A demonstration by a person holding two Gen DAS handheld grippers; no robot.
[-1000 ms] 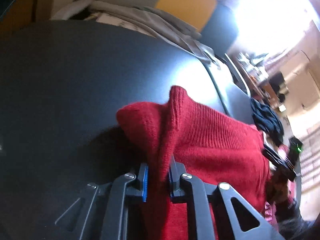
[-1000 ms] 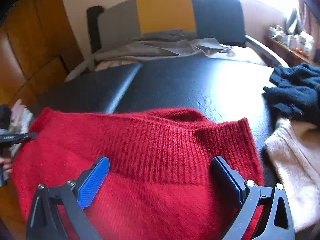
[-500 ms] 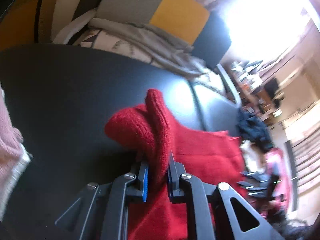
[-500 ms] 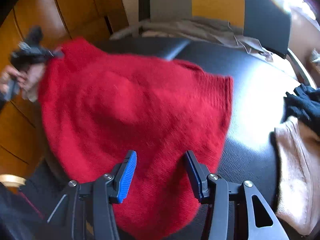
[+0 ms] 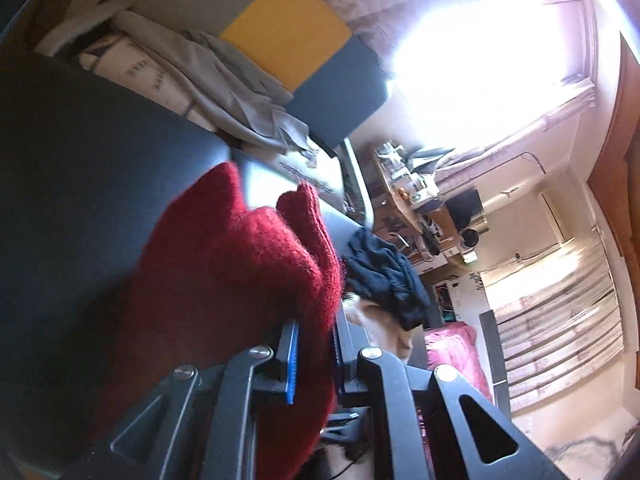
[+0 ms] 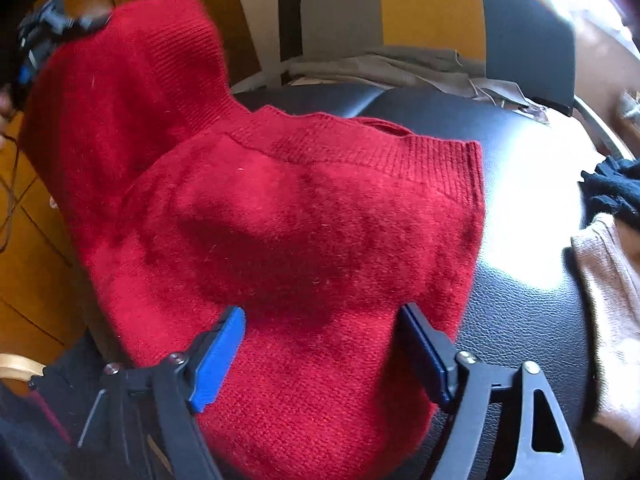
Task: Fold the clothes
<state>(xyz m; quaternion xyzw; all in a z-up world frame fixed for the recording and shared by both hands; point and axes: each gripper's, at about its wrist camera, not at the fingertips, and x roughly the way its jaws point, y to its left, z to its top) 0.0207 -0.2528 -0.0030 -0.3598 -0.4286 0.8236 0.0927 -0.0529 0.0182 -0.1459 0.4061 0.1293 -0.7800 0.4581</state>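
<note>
A red knitted sweater [image 6: 304,224] lies partly on the black leather surface [image 6: 516,312], ribbed hem toward the far side. Its left part is lifted high, pinched in my left gripper [image 6: 86,24], seen at the top left of the right wrist view. In the left wrist view my left gripper [image 5: 314,356] is shut on a fold of the red sweater [image 5: 240,272], which bunches up above the fingers. My right gripper [image 6: 320,344] hovers open over the near part of the sweater, its blue pad [image 6: 218,360] and dark pad apart, gripping nothing.
A dark navy garment [image 6: 612,192] and a beige garment [image 6: 608,292] lie at the right of the surface. Grey clothes [image 6: 400,68] are heaped behind, against a grey, yellow and dark chair back [image 6: 432,16]. Wooden panels [image 6: 28,240] stand at the left.
My left gripper has lifted its held edge of the red sweater higher and swung it. My right gripper, narrowed half a second ago, has opened wider over the sweater.
</note>
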